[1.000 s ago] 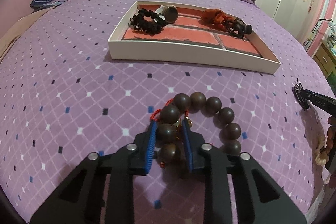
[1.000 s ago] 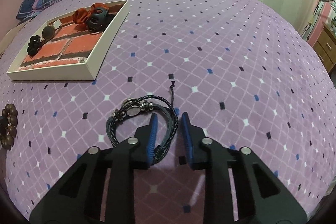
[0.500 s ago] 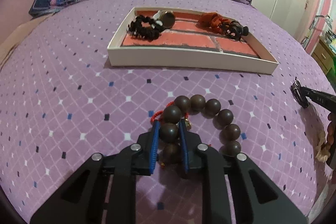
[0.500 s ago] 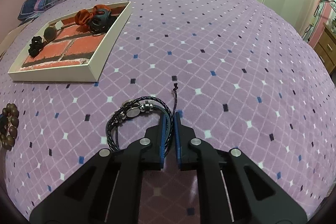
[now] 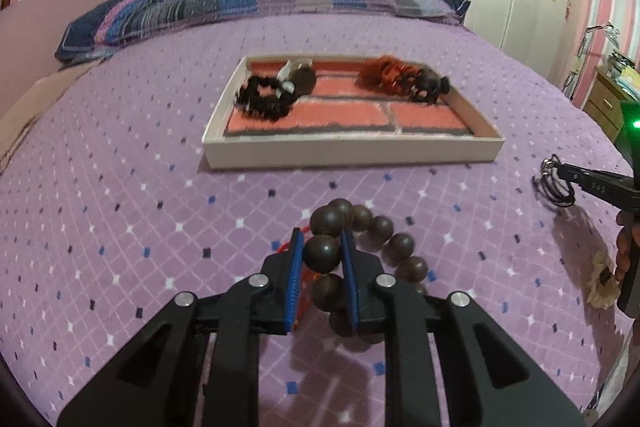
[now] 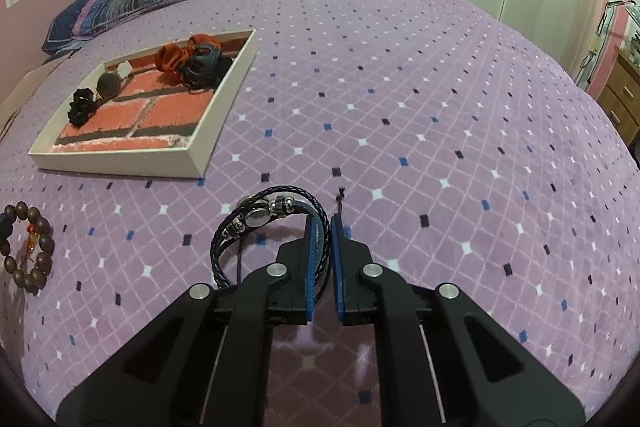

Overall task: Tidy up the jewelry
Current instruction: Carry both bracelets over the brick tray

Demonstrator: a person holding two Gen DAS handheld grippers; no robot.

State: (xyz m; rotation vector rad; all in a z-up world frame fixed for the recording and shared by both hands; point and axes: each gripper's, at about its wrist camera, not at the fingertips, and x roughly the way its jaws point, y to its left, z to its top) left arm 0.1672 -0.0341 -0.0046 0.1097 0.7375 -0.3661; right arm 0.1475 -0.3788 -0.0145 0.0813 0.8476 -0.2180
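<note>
We see the left hand-held gripper (image 5: 322,249) clamped on one bead of the brown bead bracelet (image 5: 376,247) – blue pads pressing either side, the rest of the loop hanging beside the right finger over the purple bedspread (image 5: 120,187). Our right hand-held gripper (image 6: 325,233) pinches the black braided bracelet (image 6: 256,223) at its right edge, jaws nearly together on the cords, its round charm facing up. White tray (image 5: 352,151) sits further up the bed with a brick-pattern liner – it holds a black scrunchie (image 5: 262,99) at left, an orange scrunchie (image 5: 380,75) and a dark claw clip (image 5: 428,87) at right
</note>
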